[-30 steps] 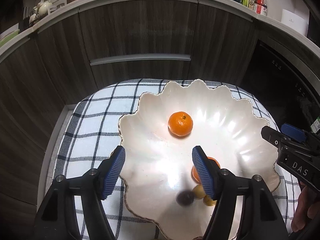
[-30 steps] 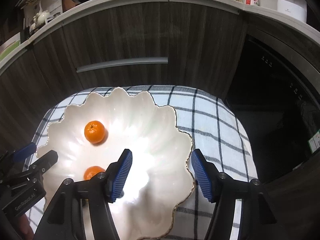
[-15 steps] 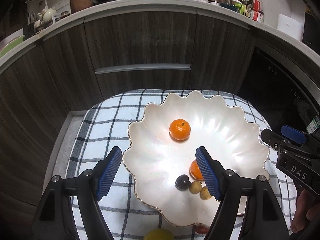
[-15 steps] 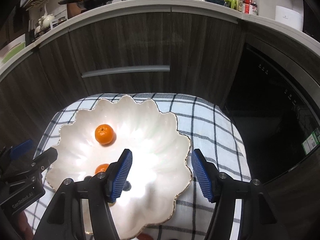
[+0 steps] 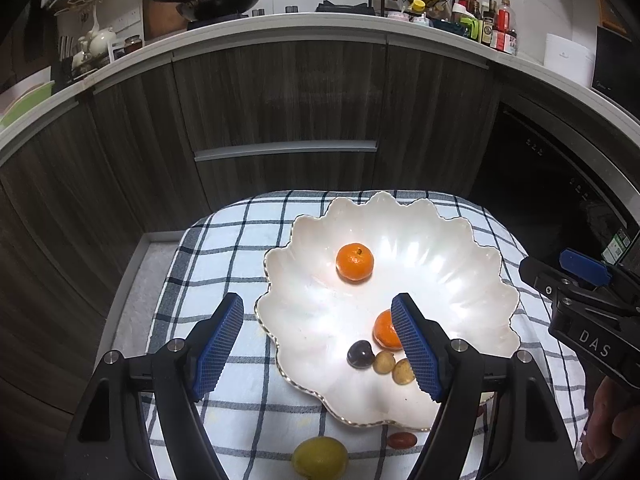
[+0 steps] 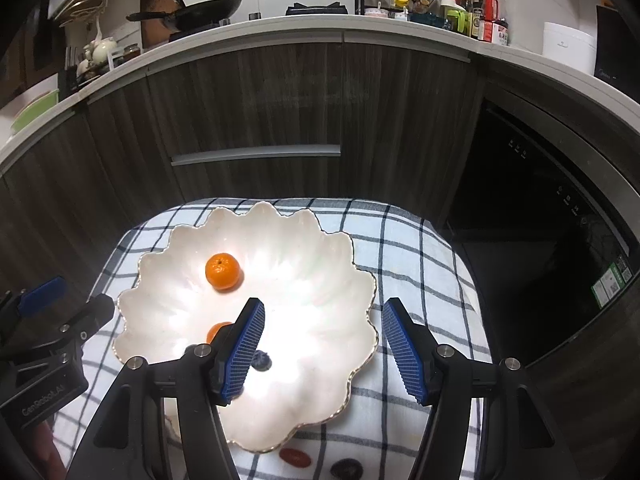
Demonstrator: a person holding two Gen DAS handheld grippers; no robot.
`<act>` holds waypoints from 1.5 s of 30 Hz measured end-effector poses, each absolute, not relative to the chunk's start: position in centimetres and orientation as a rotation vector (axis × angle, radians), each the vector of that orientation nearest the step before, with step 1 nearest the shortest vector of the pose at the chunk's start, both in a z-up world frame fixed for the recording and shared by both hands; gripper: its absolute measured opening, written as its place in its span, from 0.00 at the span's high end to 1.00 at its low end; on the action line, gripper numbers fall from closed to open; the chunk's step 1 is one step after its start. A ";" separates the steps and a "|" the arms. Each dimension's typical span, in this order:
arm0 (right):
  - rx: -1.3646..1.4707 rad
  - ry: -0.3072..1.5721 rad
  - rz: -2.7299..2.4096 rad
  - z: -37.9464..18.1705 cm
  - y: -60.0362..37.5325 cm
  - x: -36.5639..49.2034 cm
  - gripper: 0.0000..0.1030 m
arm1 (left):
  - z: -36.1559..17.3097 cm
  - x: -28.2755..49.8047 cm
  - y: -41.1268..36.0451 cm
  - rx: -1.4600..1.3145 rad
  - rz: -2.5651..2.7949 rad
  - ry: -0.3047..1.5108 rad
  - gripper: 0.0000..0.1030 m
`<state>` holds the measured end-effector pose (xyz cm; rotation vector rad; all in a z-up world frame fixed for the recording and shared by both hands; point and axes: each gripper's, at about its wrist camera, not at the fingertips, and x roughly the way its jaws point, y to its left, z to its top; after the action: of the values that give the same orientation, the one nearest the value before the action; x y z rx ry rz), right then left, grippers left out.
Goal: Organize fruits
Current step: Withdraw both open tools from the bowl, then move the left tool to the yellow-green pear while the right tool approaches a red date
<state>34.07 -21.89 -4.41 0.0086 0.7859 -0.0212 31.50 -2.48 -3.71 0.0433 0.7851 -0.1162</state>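
A white scalloped bowl [image 5: 280, 248] sits on a checked cloth [image 5: 224, 248]. In it lie a tangerine [image 5: 354, 262], a second tangerine [image 5: 382, 334], a dark plum [image 5: 359, 354] and two small yellowish fruits [image 5: 384, 362]. On the cloth in front lie a yellow-green citrus [image 5: 319, 458] and a small red fruit [image 5: 401, 439]. My left gripper [image 5: 317, 304] hovers open and empty above the bowl's left rim. My right gripper [image 6: 323, 308] hangs open and empty over the bowl's right side [image 6: 360, 276]. There I see the far tangerine [image 6: 222, 271], a dark blue fruit [image 6: 262, 360], the red fruit [image 6: 295, 457] and a dark fruit [image 6: 346, 469].
Dark wood cabinets with a metal handle [image 5: 286, 148] stand just behind the cloth. A dark oven front [image 6: 560, 220] is on the right. The counter above carries a wok [image 5: 224, 2] and bottles [image 5: 492, 24]. A person's hand [image 5: 604, 420] holds the right tool.
Both grippers have risen and drawn back from the bowl. The loose fruits on the cloth in front of the bowl have come into view.
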 end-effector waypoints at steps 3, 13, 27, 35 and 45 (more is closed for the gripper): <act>0.006 0.780 -0.020 -4.2 -21.7 33.5 0.39 | -3.5 31.0 -2.4 0.042 -0.116 0.783 0.26; 0.000 0.767 -0.019 -3.9 -21.5 31.5 0.39 | -3.4 28.6 -2.0 0.043 -0.115 0.775 0.26; -0.002 0.756 -0.027 -4.7 -21.0 28.8 0.39 | -4.5 26.1 -1.6 0.062 -0.109 0.778 0.26; -0.013 0.724 -0.062 -5.4 -21.2 27.1 0.25 | -5.5 24.6 -1.4 0.079 -0.084 0.761 0.23; -0.019 0.712 -0.074 -6.7 -20.8 25.8 0.25 | -6.9 23.4 -0.9 0.084 -0.065 0.750 0.17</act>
<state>25.78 -20.84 -6.67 -0.0193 0.7115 -0.0737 23.45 -0.95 -6.90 0.0842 0.7500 -0.0647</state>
